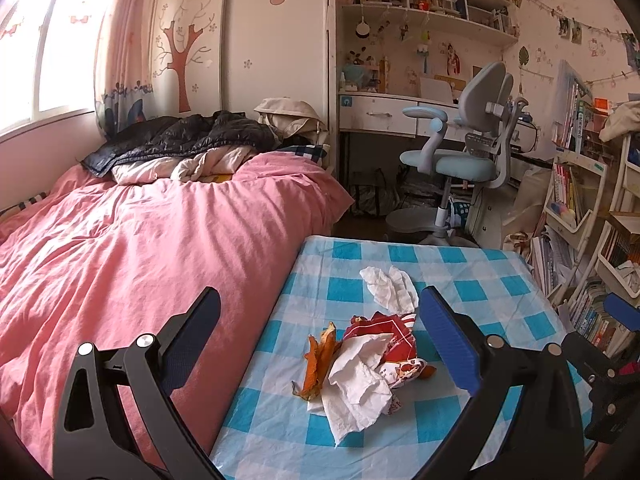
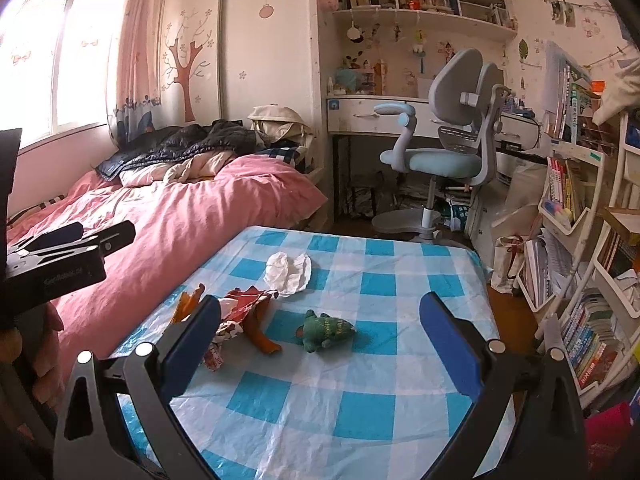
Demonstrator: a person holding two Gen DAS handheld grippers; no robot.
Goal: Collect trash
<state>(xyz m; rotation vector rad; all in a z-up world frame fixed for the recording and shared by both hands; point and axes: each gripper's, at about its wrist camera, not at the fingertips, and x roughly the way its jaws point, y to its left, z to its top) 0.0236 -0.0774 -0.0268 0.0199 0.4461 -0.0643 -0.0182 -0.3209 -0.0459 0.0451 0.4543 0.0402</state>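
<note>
Bedding in pink fills the left side, and just beside it stands a table under a blue-and-white checked cloth. The left gripper hangs above that cloth with its jaws spread wide, nothing between them — the trash lies below: orange peel, a crumpled white tissue touching a red-and-white wrapper, and a second tissue a little farther back. The right gripper is wide too and empty; a green plush toy sits on the cloth ahead of it, apart from the pile. A desk chair stands well beyond.
</note>
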